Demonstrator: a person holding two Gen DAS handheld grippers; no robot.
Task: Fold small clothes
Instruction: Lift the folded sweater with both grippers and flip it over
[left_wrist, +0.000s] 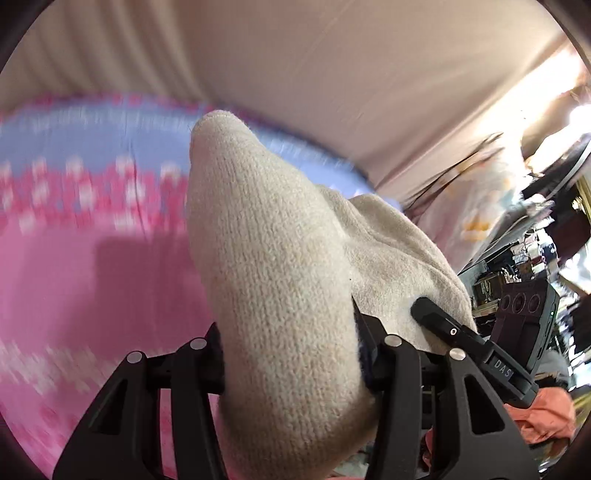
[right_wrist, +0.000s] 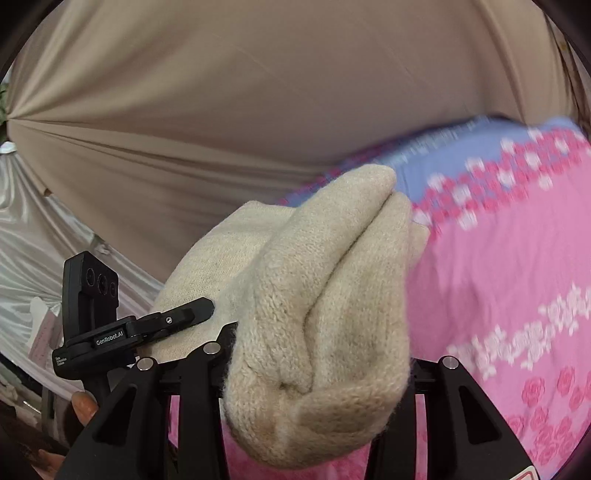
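Judging progress as early: left gripper (left_wrist: 291, 369) and right gripper (right_wrist: 317, 373) each clamp the cream knit garment (left_wrist: 273, 266) above the pink floral bedcover (left_wrist: 92, 277), bunched, no finished fold visible.

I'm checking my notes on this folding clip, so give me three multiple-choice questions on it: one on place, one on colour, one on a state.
1. Where is the knit garment?
A. flat on the bedsheet
B. between both grippers' fingers
C. on the curtain

2. What colour is the garment?
A. cream
B. navy
C. green

3. How is the left gripper?
A. open, empty
B. out of view
C. shut on the garment

Answers: B, since it bunches in the left gripper and the right gripper; A, the knit is cream against the pink bedsheet; C, its fingers pinch the cloth.
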